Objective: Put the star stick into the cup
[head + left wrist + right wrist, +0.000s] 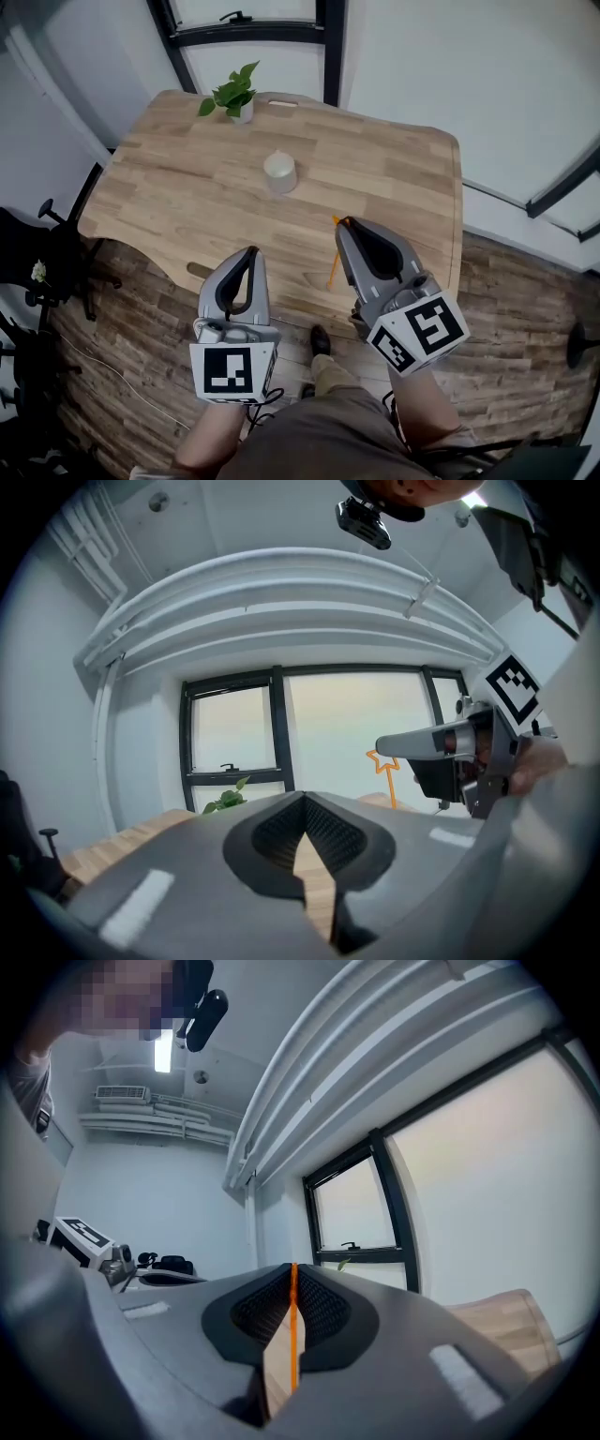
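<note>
Thin orange star stick (333, 265) with an outline star at its upper end, clamped roughly upright between the closed jaws of the right tool (343, 225), well apart from the cream cup (279, 172), which stands upright on the wooden surface (394, 178).

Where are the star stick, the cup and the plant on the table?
star stick (332, 270): head view, on the orange shaft.
cup (281, 178): head view, on its white side.
plant (231, 94): head view, on the green leaves.
</note>
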Demonstrator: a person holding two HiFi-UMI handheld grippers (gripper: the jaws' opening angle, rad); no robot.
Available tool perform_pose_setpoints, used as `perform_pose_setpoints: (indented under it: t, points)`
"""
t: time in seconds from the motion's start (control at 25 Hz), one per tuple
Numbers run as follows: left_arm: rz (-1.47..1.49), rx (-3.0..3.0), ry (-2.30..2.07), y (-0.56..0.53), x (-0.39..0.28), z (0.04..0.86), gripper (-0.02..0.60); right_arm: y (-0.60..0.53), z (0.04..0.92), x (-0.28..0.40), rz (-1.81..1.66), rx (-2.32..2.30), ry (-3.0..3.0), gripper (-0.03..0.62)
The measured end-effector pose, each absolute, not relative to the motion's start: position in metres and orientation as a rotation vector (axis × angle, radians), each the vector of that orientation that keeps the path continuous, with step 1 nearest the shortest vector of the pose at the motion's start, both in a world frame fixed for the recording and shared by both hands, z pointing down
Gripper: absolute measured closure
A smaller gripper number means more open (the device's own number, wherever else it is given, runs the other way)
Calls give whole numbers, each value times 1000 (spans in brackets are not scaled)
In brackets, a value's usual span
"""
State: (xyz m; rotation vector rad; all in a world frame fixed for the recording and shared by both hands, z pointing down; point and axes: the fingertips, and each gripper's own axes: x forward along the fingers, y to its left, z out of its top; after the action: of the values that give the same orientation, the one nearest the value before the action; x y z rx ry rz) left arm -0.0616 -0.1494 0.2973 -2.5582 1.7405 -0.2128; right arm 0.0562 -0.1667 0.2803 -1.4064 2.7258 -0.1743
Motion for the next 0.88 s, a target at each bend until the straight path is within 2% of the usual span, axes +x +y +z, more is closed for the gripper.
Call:
perform_pose_setpoints:
  t: [0.4,0.88]
  points:
    - [-246,-2498,1782,-222,-58,289,581,-252,271,54,-166,-1315,2733,549]
    - [-154,-2360,1831,-240,-78,250,581,-284,224,37,-8,-1202,2723,549]
